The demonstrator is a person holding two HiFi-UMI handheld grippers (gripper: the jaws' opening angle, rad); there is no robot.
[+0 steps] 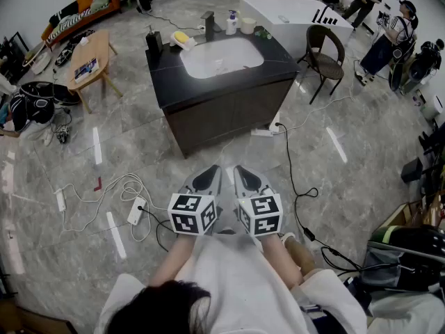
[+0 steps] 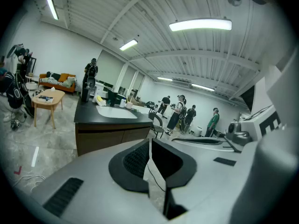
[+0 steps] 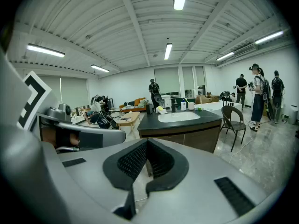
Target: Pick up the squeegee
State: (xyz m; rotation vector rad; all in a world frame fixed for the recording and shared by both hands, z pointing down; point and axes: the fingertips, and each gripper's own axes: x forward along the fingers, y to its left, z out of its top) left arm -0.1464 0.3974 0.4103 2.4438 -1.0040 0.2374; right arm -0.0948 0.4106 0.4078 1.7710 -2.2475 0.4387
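I cannot make out a squeegee for sure in any view. A dark counter [image 1: 174,82] with a white sink basin [image 1: 221,56] stands ahead of me. On it are a faucet [image 1: 208,23], a black dispenser [image 1: 153,42], a yellow and white item [image 1: 182,39], a white bottle [image 1: 231,23] and a cup [image 1: 248,25]. My left gripper [image 1: 208,177] and right gripper [image 1: 243,176] are held side by side close to my body, well short of the counter. Both are shut and hold nothing. The counter [image 2: 100,117] shows beyond the left gripper [image 2: 149,143], and the counter [image 3: 182,121] beyond the right gripper [image 3: 147,146].
Cables [image 1: 125,186] and a power strip [image 1: 135,211] lie on the marble floor at my left; another cable [image 1: 292,179] runs at my right. A chair [image 1: 323,47] and a white tub [image 1: 292,16] stand right of the counter, a wooden table [image 1: 94,54] left. People [image 1: 396,33] stand far right.
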